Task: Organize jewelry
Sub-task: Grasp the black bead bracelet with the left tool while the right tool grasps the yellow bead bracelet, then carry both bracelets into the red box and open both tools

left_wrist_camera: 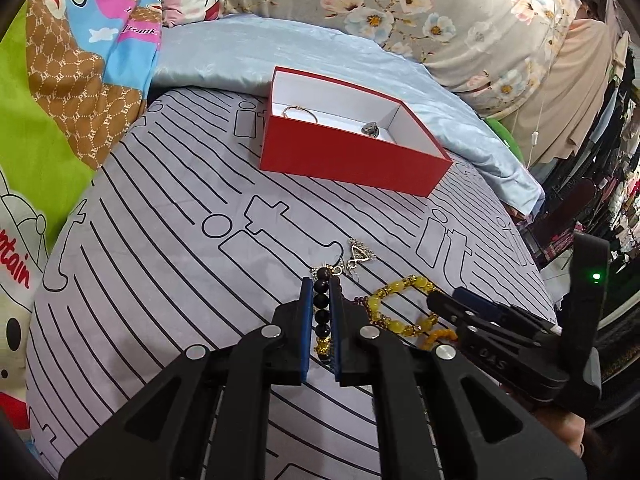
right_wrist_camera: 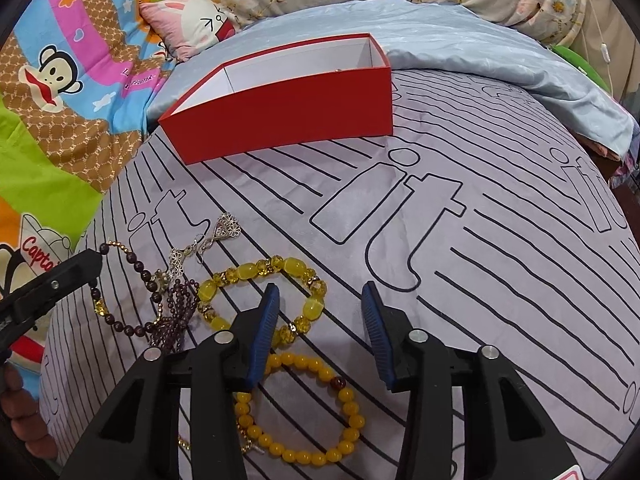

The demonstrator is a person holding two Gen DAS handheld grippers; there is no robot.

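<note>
A red box [left_wrist_camera: 352, 160] with a white inside stands on the grey striped sheet; a thin gold bangle [left_wrist_camera: 300, 113] and a dark ring [left_wrist_camera: 371, 129] lie in it. The box also shows in the right wrist view [right_wrist_camera: 288, 116]. My left gripper [left_wrist_camera: 321, 284] is shut on a dark bead bracelet [left_wrist_camera: 322, 312], which still lies on the sheet [right_wrist_camera: 120, 284]. My right gripper [right_wrist_camera: 320, 292] is open above a yellow glass bead bracelet [right_wrist_camera: 256, 276] and a yellow round bead bracelet [right_wrist_camera: 304, 408]. Silver earrings [right_wrist_camera: 224, 232] and a purple bead strand [right_wrist_camera: 176, 312] lie between them.
A light blue pillow [left_wrist_camera: 224, 56] lies behind the box. Cartoon print bedding [right_wrist_camera: 68, 80] is at the left, floral fabric [left_wrist_camera: 440, 12] at the back. The bed edge and hanging clothes [left_wrist_camera: 600, 160] are at the right. The right gripper shows in the left wrist view [left_wrist_camera: 460, 300].
</note>
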